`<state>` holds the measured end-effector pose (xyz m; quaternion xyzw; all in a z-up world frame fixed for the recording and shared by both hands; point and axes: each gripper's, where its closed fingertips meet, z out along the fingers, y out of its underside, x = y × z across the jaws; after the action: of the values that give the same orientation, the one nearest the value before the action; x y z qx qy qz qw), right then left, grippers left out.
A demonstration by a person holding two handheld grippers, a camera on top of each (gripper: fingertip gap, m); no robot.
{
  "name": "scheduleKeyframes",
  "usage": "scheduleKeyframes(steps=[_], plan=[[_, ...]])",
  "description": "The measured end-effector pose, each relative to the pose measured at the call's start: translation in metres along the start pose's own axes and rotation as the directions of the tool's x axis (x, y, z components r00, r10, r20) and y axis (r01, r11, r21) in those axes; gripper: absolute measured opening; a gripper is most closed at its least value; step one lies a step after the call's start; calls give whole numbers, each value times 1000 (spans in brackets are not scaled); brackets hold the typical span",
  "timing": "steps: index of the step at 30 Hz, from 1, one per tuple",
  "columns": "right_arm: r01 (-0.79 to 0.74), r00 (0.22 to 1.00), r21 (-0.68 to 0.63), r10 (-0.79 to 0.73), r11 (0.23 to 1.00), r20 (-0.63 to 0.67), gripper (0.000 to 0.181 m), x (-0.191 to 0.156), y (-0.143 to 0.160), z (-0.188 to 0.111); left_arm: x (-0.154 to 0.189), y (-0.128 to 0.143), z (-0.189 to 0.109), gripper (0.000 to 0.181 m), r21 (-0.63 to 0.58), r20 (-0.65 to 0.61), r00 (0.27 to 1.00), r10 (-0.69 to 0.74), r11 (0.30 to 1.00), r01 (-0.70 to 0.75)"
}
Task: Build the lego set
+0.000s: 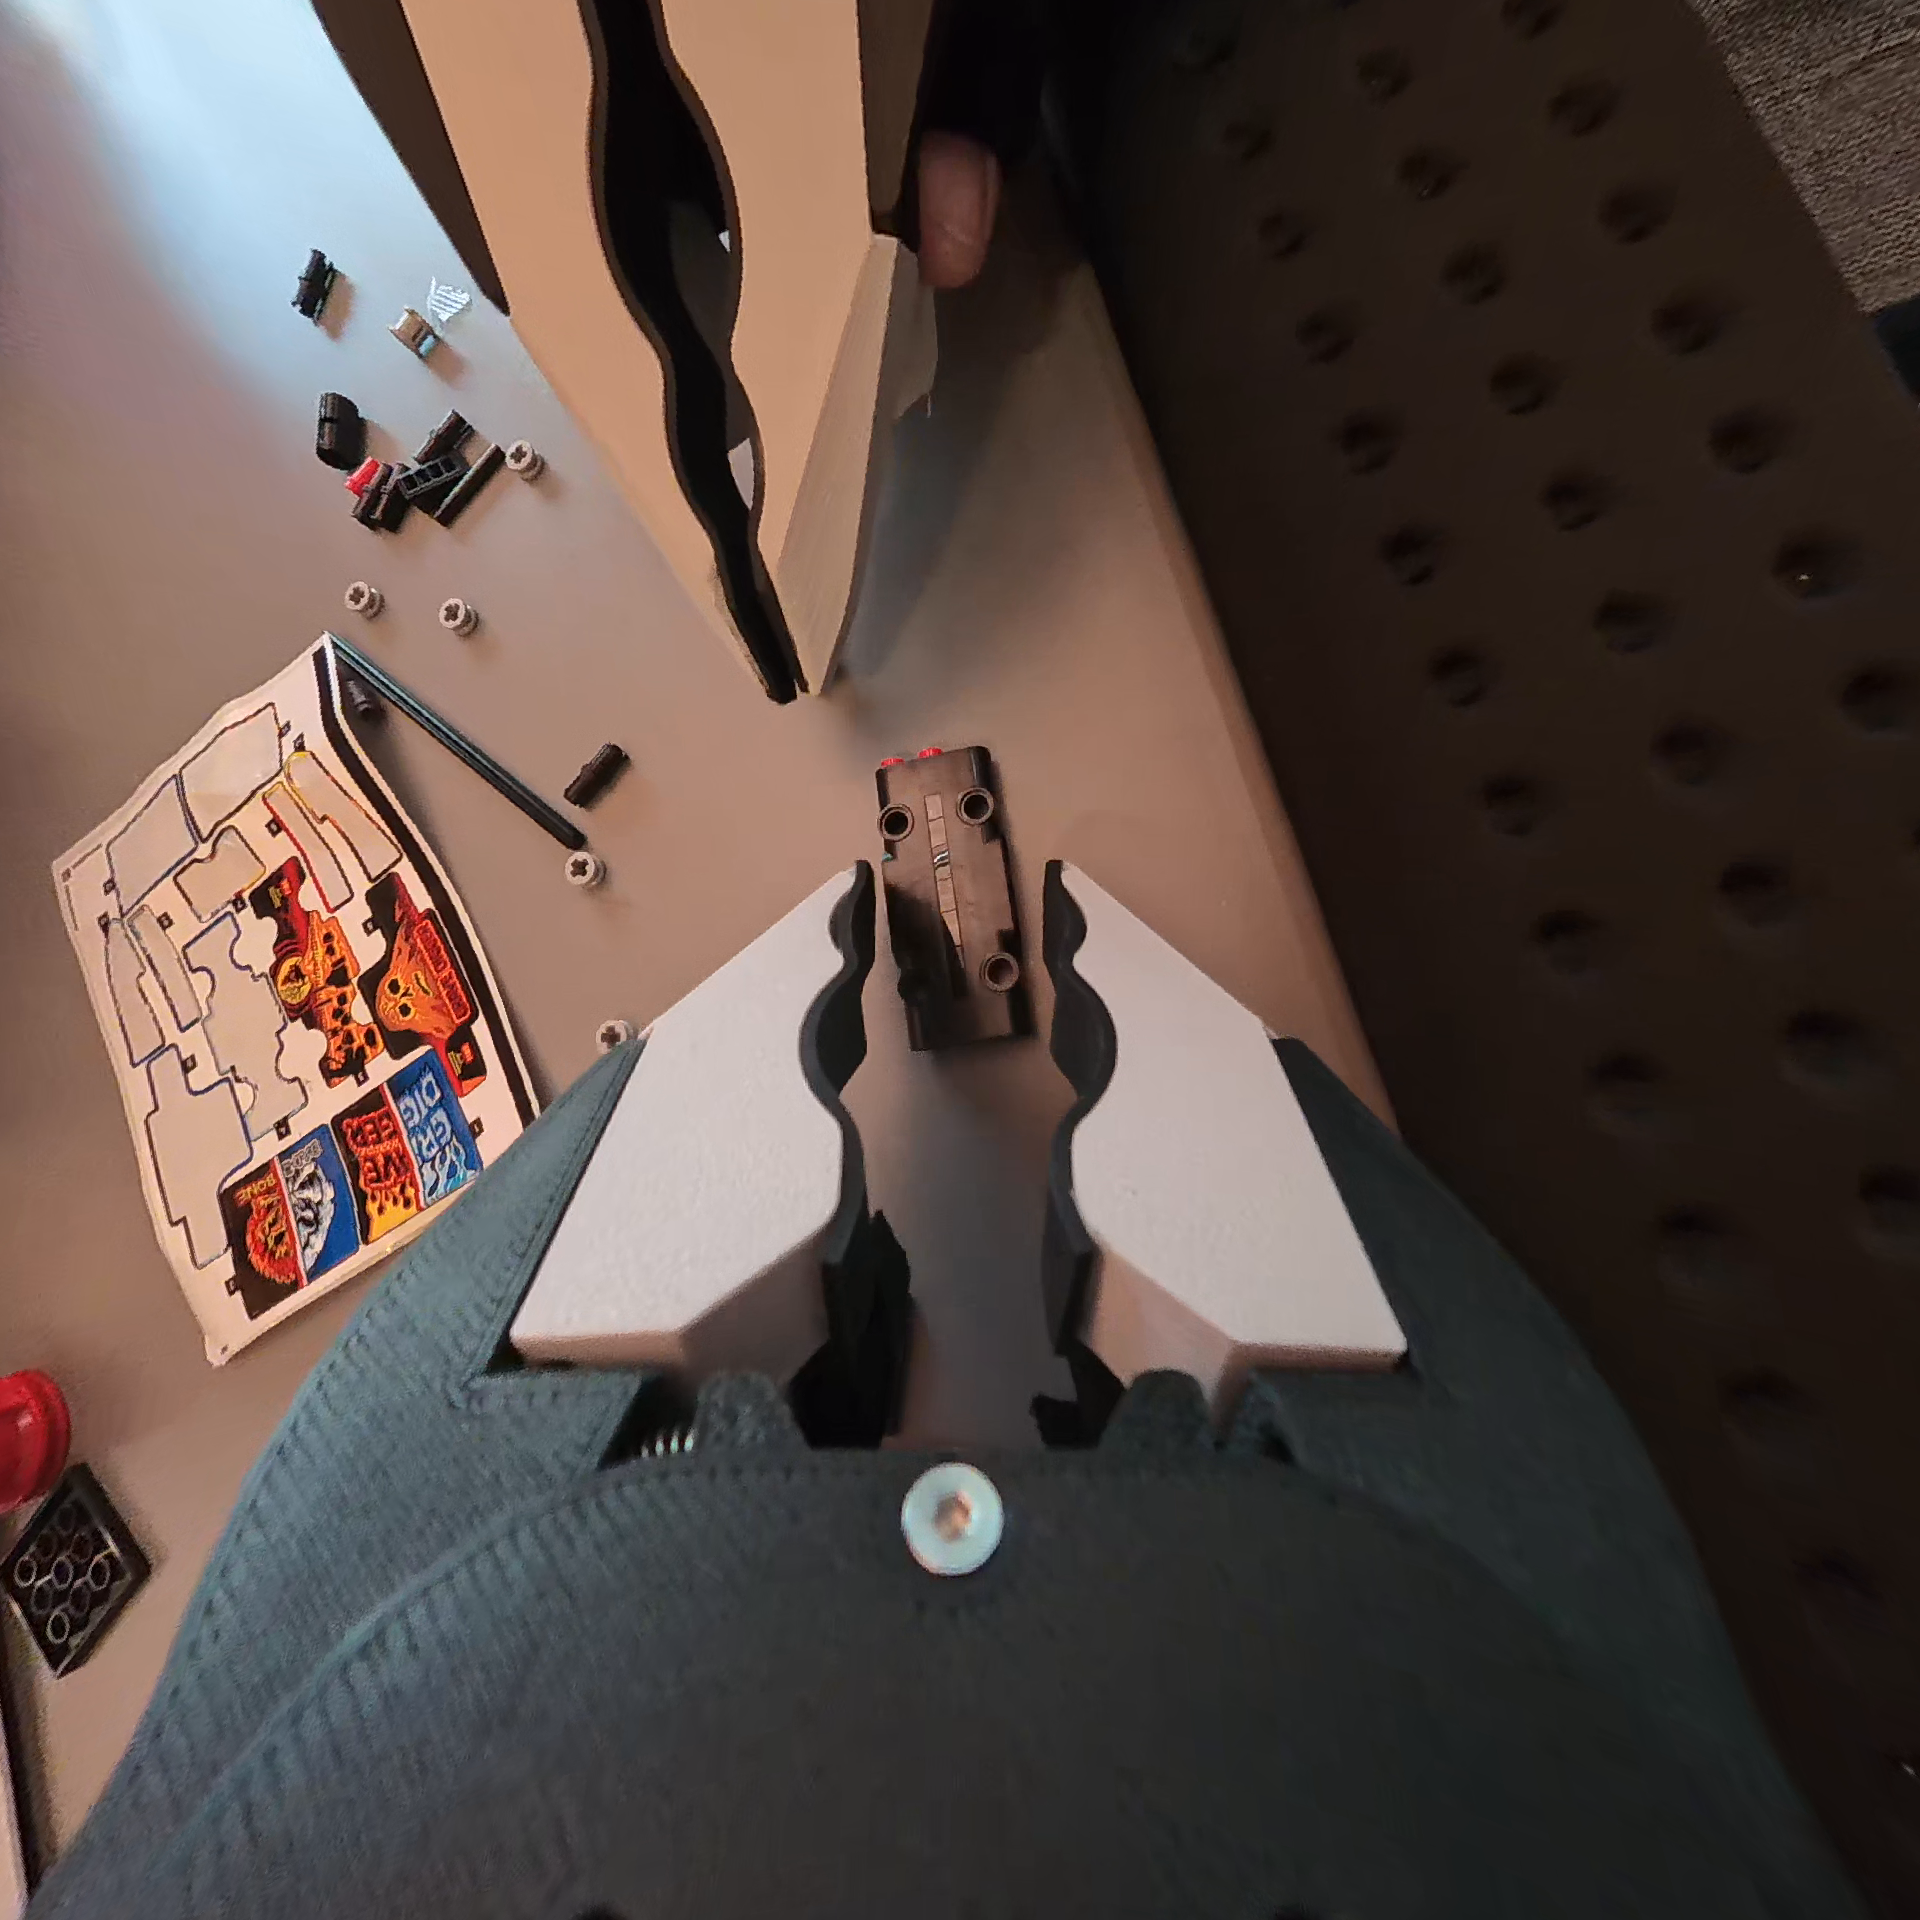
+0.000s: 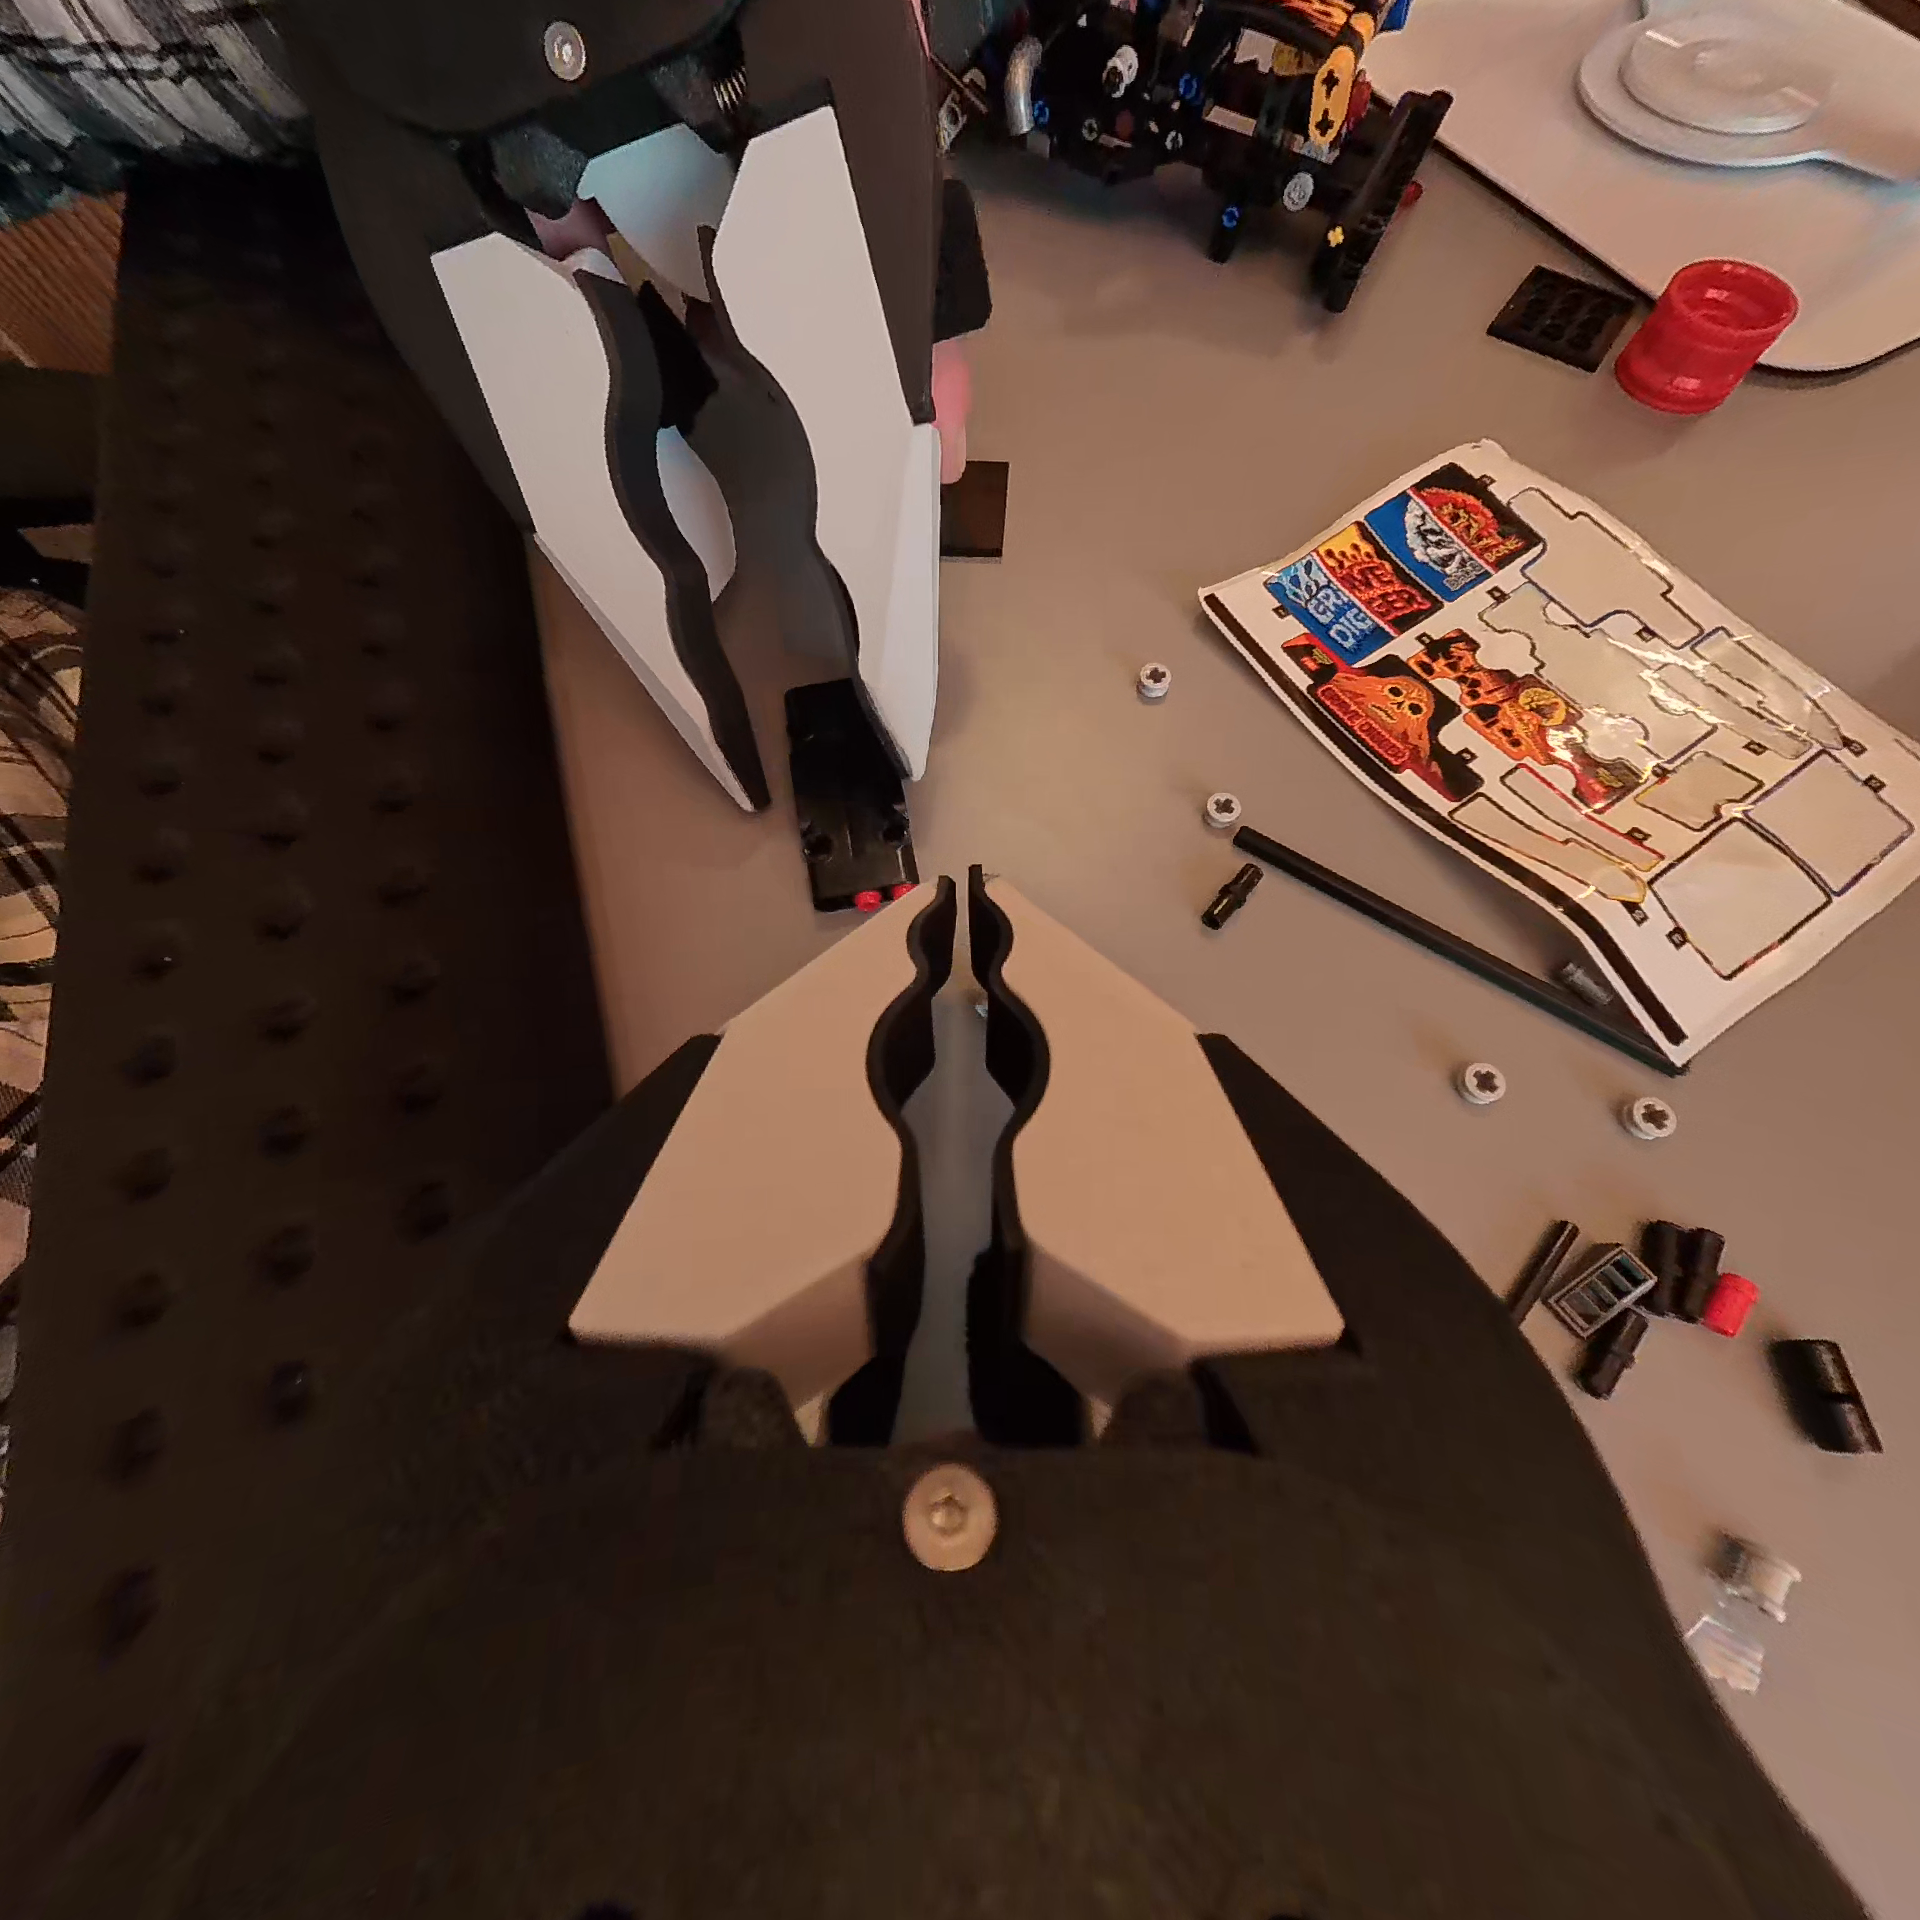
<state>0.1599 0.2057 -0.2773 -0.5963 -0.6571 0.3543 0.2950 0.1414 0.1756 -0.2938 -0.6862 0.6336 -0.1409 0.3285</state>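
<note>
A black lego block [image 1: 954, 902] with two red pins at one end is seen lying flat on the grey desk [image 1: 644, 748], close to the desk's edge. The left gripper [image 1: 956, 883] is held wide open, with its fingers placed on both sides of the block; contact cannot be confirmed. The right gripper [image 2: 961, 883] is nearly closed, with only a thin gap between the tips, and nothing is held in it. Its tips are found just beside the red-pin end of the block. A sticker sheet [image 2: 1558, 727], a long black axle [image 2: 1444, 935], small grey bushes and black connectors are scattered on the desk. A partly built model [image 2: 1247, 114] is placed farther away.
</note>
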Motion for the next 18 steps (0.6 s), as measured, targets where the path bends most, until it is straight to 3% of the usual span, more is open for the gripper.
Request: scheduleKeyframes(steps=[18], plan=[[15,1000,1,-15,1000,-7,0,1,1,-1,3,10,-17,37,-27,-29,999,-17,1000,16]])
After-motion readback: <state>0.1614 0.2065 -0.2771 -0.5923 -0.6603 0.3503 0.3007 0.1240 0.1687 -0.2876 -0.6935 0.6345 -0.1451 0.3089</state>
